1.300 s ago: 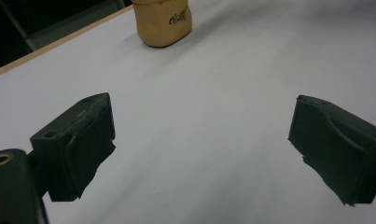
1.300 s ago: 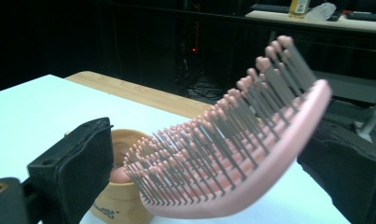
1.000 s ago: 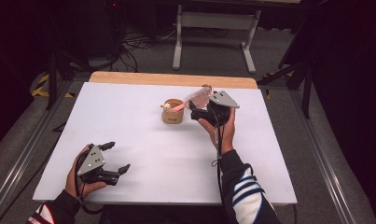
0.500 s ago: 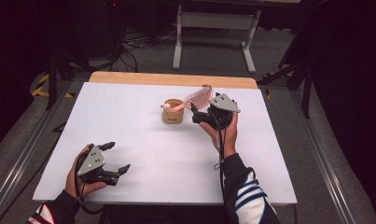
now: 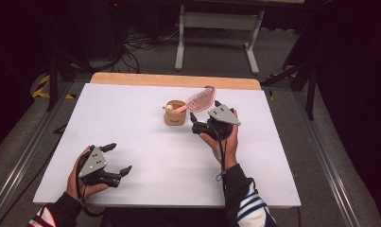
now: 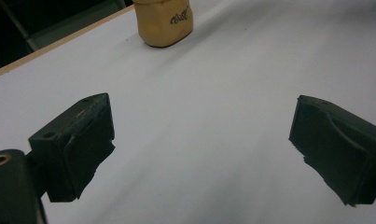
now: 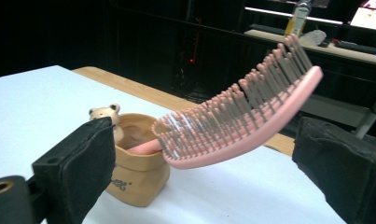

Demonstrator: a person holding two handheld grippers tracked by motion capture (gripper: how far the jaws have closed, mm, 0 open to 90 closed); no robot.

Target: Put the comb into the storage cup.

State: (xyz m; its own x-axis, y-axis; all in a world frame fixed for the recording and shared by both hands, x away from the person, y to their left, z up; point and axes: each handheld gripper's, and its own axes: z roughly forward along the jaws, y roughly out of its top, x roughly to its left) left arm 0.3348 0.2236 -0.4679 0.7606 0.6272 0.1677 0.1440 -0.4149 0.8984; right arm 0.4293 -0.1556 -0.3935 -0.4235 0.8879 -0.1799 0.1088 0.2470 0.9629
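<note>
High view: the right gripper [image 5: 203, 117] sits just beside the tan, sack-shaped ceramic cup [image 5: 174, 113] near the far centre of the white table [image 5: 131, 123]. A pink plastic hairbrush [image 5: 199, 100] stands handle-down in the cup, head tilted outward. Right gripper view: both jaws stand apart, the brush head [image 7: 241, 116] between them, untouched. The left gripper [image 5: 116, 159], jaws apart, rests near the table's front left edge.

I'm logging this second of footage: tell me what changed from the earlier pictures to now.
The right tool drew back slightly toward the person, jaws open beside the pink hairbrush, which stands handle-down in the tan cup. Brush, cup and the open left tool near the table's front edge stayed put.
</note>
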